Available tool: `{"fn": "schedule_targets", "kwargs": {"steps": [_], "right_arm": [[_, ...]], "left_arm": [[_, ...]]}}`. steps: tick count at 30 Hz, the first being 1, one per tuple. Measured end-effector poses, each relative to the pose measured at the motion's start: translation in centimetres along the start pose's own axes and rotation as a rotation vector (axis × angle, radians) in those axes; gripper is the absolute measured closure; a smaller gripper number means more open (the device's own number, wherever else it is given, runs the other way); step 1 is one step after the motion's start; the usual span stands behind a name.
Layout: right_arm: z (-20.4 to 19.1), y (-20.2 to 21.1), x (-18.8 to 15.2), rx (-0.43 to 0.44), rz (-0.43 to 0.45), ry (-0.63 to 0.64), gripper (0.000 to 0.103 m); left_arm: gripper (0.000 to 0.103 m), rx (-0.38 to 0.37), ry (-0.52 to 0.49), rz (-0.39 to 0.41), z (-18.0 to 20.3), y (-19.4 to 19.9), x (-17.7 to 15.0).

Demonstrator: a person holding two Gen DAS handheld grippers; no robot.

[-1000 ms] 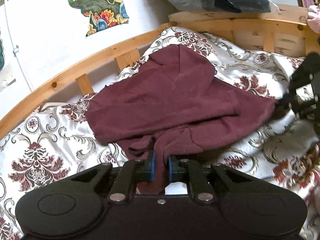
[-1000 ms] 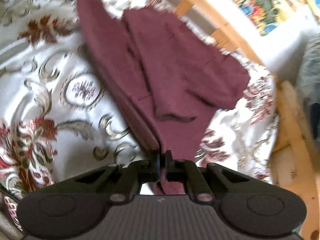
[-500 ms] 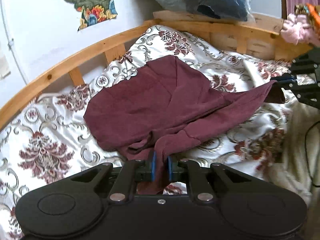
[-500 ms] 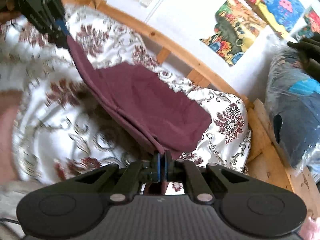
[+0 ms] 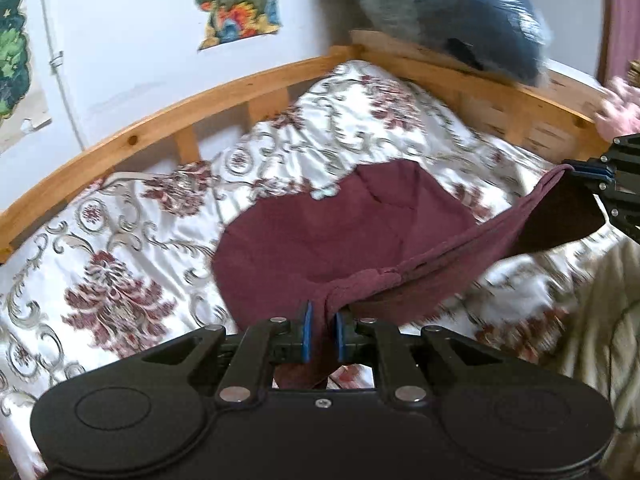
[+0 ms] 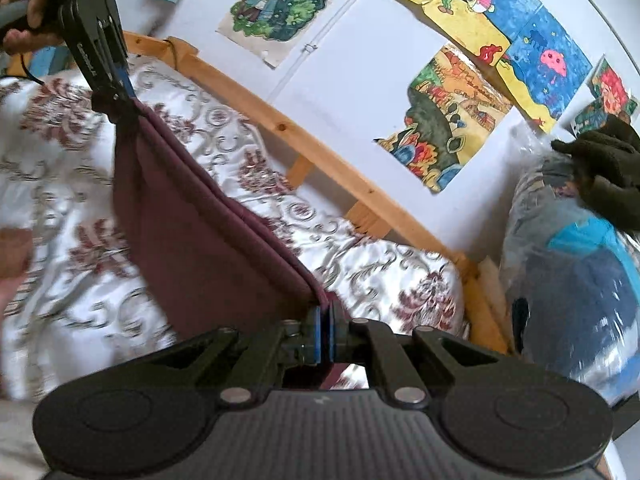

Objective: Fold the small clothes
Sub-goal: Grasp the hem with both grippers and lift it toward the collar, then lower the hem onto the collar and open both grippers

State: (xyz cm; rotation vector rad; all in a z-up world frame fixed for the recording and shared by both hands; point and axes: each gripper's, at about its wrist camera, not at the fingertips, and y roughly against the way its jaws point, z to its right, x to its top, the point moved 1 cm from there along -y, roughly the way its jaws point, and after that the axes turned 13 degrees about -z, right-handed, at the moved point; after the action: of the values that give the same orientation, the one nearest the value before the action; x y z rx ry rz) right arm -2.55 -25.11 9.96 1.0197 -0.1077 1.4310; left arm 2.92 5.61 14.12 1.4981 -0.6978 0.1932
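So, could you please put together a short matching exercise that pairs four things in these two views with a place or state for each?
Things:
1. maroon garment
2. left gripper
3. plastic-wrapped bundle
4. drawings

Places or states:
a. stuck on the white wall
b. stretched between both grippers over the bedspread
c. resting on the wooden bed frame
d. clamped on bunched cloth

Pairs: 1-b, 2-d, 3-c, 4-a

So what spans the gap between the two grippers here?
Only the maroon garment, its edge stretched from the left gripper to the right gripper, above the bedspread; clearest in the right wrist view.
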Motion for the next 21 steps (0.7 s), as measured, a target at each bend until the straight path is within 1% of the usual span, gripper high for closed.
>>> {"fn": "schedule_targets", "kwargs": {"steps": [4,8,11,13,17,21], "right_arm": [[2.0,-6.4,2.4,-0.024,-0.008,0.024,0.098],[3.1,-13.1,4.3,-0.03,-0.04,0.014,0.098],[3.8,-17.5,5.1,-0.018,-0.073,-0.008,0.098],[4.2,-20.3,5.0,-0.007,-0.096,-0.023,0.098],[4.4,-25.2,4.2,0.02,-0.151,-0.067,0.098],[4.5,-29.0,3.1,0.056,-0.203,-0.122,0.097]], "left_arm": [[0.09,0.057,0.008,-0.023,-1.7,-2.9,4.2],[0.09,0.104,-0.027,-0.042,-3.5,-7.3,8.1],[0.09,0.109,-0.017,-0.059,-5.2,-11.1,10.5],[0.09,0.108,-0.008,-0.071,-6.3,-13.9,12.0],[0.089,0.111,-0.022,-0.106,-7.4,-18.9,13.5],[0.089,0.099,-0.006,-0.135,-8.0,-22.8,14.0]]}}
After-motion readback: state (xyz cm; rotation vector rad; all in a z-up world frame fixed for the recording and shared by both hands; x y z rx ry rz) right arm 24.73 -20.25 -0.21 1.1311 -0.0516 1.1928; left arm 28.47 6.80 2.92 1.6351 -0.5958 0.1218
